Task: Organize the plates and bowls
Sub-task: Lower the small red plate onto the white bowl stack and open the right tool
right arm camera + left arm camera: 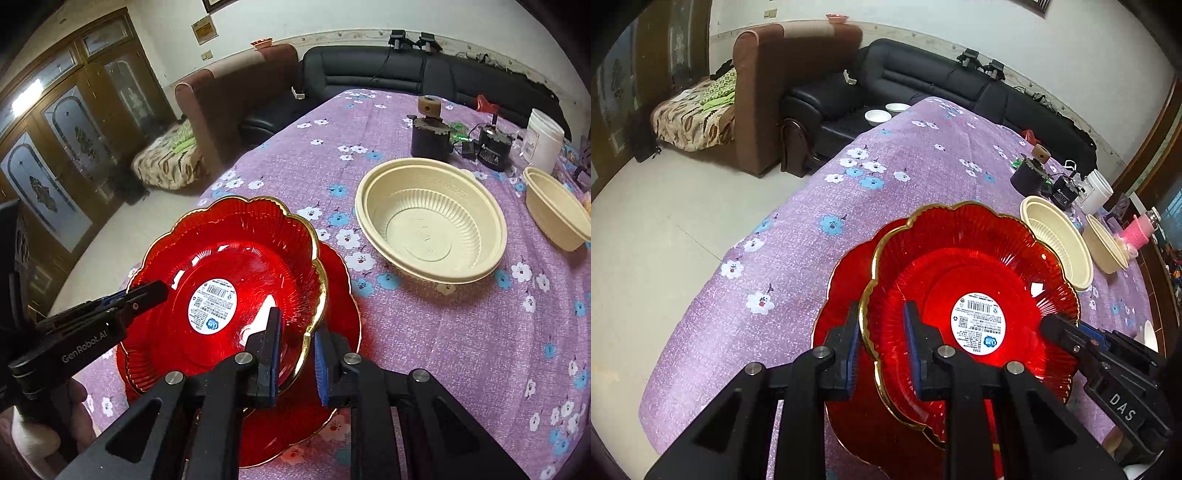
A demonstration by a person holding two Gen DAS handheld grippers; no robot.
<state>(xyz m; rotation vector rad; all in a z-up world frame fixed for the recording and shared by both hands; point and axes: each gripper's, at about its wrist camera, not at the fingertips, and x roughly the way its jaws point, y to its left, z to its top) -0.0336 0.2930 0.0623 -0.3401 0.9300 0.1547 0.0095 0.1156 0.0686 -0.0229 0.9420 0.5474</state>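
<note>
While straddling opposite rims of the upper red plate (221,266), left gripper (881,345) and right gripper (297,360) with jaws parted, rim between the pads, not clamped. Beneath, a 2nd red plate (332,387) on the purple table (461,350). Rightward, 2 cream bowls: 1 (430,219) near, the other (557,206) farther.

Looking forward along each claw, close over opposite rims of the red plate (975,280) (229,273); sharing cream bowl (1056,240) (432,221), black sofa (942,85) (388,70) beyond.

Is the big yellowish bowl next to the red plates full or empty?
Empty. The cream bowl stands upright on the tablecloth, and its bare ribbed bottom shows with nothing inside.
</note>
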